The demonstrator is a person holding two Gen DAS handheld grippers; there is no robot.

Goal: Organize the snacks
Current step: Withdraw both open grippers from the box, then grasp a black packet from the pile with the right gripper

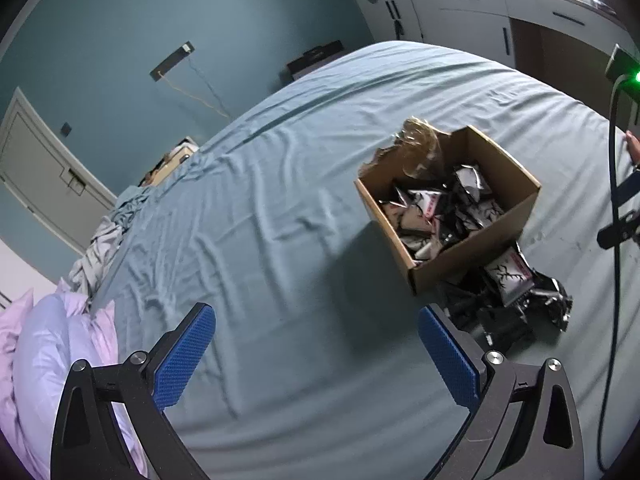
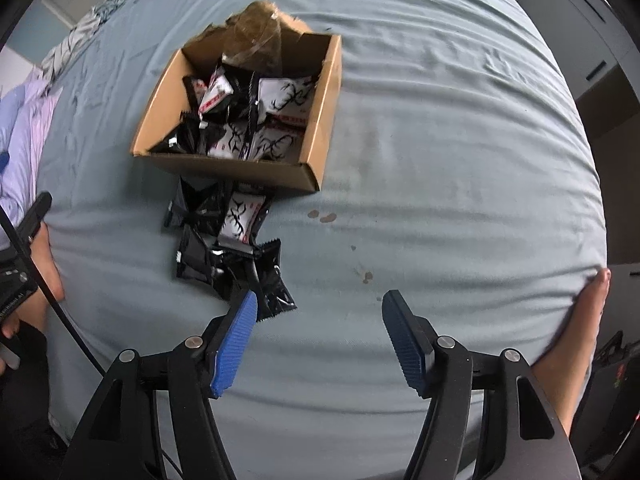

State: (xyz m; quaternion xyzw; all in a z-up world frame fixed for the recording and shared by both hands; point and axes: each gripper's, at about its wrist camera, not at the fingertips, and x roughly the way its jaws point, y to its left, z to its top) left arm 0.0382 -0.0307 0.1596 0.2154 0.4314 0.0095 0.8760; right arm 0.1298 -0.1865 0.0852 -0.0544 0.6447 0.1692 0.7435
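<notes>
A brown cardboard box (image 1: 476, 256) stands on the blue bed sheet, holding several black and white snack packets (image 1: 436, 208). It also shows in the right wrist view (image 2: 320, 92). A loose pile of packets (image 2: 236, 240) lies on the sheet in front of the box, seen too in the left wrist view (image 1: 508, 300). My left gripper (image 1: 316, 328) is open and empty, above bare sheet left of the box. My right gripper (image 2: 318, 312) is open and empty, just right of the pile's nearest black packet (image 2: 276, 292).
The bed sheet (image 2: 440, 160) has a few small brown stains (image 2: 326, 217). Lilac pillows (image 1: 48, 352) lie at the bed's left edge. White cabinets (image 1: 472, 20) stand beyond the bed. A bare foot (image 2: 580, 340) rests at the right edge.
</notes>
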